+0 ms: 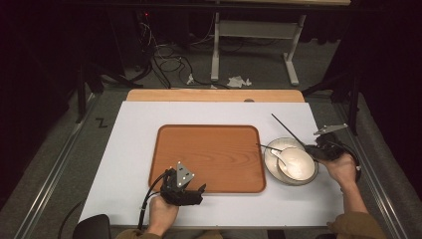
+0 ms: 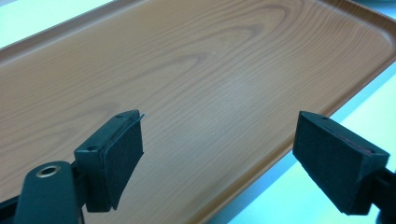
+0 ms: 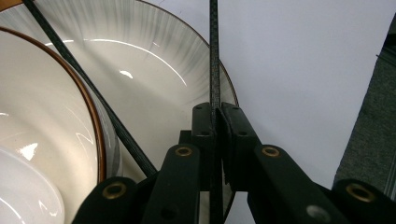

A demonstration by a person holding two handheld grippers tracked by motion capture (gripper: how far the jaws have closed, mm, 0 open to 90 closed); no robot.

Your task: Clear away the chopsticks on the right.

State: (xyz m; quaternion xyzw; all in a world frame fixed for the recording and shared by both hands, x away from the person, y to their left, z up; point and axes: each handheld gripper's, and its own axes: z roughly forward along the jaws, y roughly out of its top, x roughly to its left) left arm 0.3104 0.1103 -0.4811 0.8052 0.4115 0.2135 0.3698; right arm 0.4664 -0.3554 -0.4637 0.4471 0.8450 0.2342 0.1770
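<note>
Black chopstick (image 3: 214, 51) pinched in right tool (image 3: 217, 122); left tool (image 2: 217, 154) wide above tray (image 2: 196, 70).

My left black two-jaw gripper (image 1: 186, 191) carried a grey three-cornered plate with screw holes and a trailing black cable; its pads (image 2: 122, 154) were dark foam. My right black gripper (image 3: 217, 122) had brass-coloured rivets. I wore olive-brown sleeves (image 1: 356, 226).

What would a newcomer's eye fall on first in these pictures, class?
The big empty wooden tray in the middle of the white table, with the open left gripper at its near edge. To its right, stacked pale bowls, where the right gripper pinches a thin black chopstick.
</note>
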